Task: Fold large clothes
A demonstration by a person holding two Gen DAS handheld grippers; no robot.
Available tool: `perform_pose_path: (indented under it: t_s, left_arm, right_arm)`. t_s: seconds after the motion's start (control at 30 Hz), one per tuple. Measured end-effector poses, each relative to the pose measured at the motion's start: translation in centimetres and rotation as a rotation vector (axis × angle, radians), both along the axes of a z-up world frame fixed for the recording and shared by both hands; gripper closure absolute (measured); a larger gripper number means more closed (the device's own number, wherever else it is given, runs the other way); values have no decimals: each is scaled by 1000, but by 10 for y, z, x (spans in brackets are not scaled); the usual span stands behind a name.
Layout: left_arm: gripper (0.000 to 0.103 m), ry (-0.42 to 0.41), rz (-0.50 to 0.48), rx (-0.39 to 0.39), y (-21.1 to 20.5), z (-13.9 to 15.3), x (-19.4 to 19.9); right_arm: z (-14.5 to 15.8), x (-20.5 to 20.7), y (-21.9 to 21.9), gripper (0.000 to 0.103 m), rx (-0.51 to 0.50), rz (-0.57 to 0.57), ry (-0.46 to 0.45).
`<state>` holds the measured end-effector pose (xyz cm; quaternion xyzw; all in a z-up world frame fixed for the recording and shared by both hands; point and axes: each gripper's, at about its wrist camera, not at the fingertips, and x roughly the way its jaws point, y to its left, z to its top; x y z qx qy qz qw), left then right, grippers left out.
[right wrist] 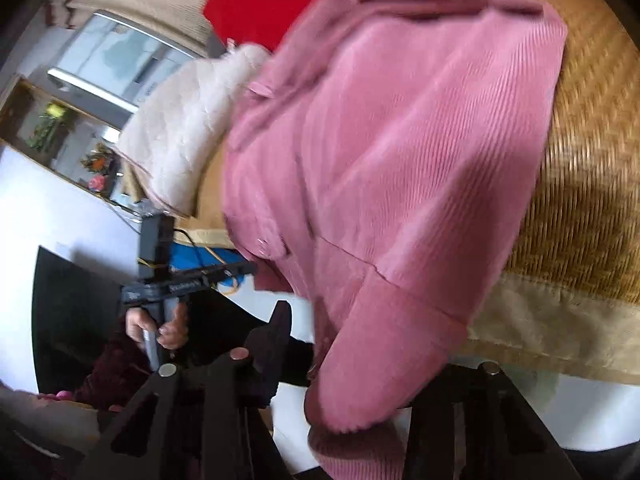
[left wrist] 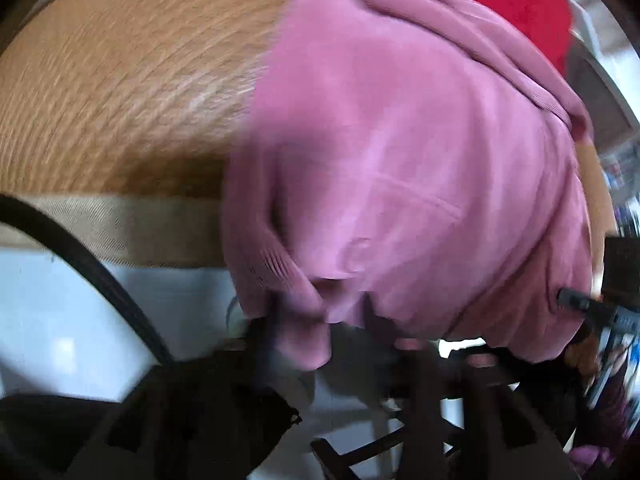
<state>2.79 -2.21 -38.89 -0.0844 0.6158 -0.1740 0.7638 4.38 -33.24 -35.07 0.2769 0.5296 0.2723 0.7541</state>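
Corduroy fills both views: a pink jacket [right wrist: 392, 152] lies on the woven mat [right wrist: 592, 184], hem overhanging its edge. Left gripper [left wrist: 320, 332] pinches that hem; right gripper [right wrist: 360, 364] clamps a sleeve.

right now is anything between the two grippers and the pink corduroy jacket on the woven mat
Nothing visible. The pink corduroy jacket hangs over the woven mat's near edge, its hem between the left gripper's fingers and a sleeve between the right gripper's.

Bare woven mat [left wrist: 120, 80] lies open beside the pink jacket [left wrist: 400, 160]; a red cloth [left wrist: 500, 12] and a white fleece [right wrist: 180, 128] crowd its far side.
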Motion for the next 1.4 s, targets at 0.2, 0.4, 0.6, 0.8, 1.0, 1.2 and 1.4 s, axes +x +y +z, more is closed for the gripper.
perform_pose_path:
  t_s: [0.2, 0.4, 0.6, 0.8, 1.0, 1.2, 1.4]
  left_arm:
    - [34, 13, 136, -1, 23, -8, 8]
    - [71, -50, 62, 1, 10, -1, 13]
    - [90, -78, -10, -7, -10, 0, 14]
    - [40, 5, 72, -13, 27, -16, 23]
    - [100, -43, -9, -20, 17, -8, 25]
    - [100, -203, -55, -223, 26, 65, 33]
    - [100, -291, -7, -345, 38, 137, 83]
  right_arm:
    - [-9, -2, 2, 32, -53, -16, 39]
    - [-5, -8, 10, 41, -124, 18, -26]
    - [-9, -7, 2, 43, -97, -1, -4]
    - [-3, -6, 11, 59, -134, 0, -35]
    - [29, -9, 7, 80, -50, -29, -119]
    - [85, 5, -2, 83, -10, -49, -268]
    - [118, 50, -21, 85, 3, -129, -364]
